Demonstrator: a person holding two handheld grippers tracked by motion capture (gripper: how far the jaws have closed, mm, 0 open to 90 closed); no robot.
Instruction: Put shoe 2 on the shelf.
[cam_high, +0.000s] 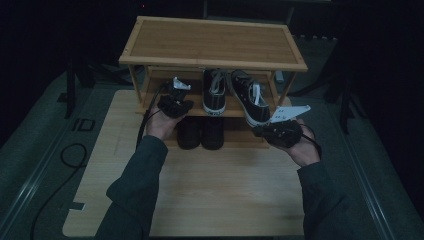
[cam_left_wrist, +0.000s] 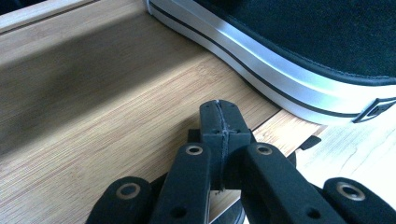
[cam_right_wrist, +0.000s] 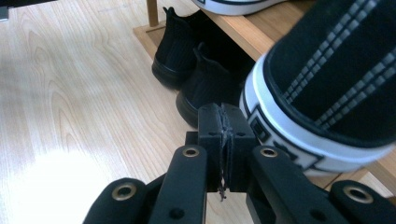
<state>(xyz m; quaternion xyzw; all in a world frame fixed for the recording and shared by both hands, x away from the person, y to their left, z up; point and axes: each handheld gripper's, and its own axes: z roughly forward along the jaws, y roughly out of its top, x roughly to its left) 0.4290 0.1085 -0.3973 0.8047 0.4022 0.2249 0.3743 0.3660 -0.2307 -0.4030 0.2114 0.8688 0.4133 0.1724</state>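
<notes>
Both my grippers (cam_high: 175, 102) (cam_high: 280, 131), jaws pressed together, sit at the bamboo rack (cam_high: 212, 42) on a pale table (cam_high: 220, 190); the room is dark.

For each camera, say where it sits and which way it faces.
High view: above the table, looking forward and down at the shoe rack; both forearms and grippers show.
Left gripper view: on the left gripper, facing the middle shelf; its shut jaws show.
Right gripper view: on the right gripper, facing the black shoes; its shut jaws show.
Shared: the right sneaker in the high and right gripper views.
</notes>
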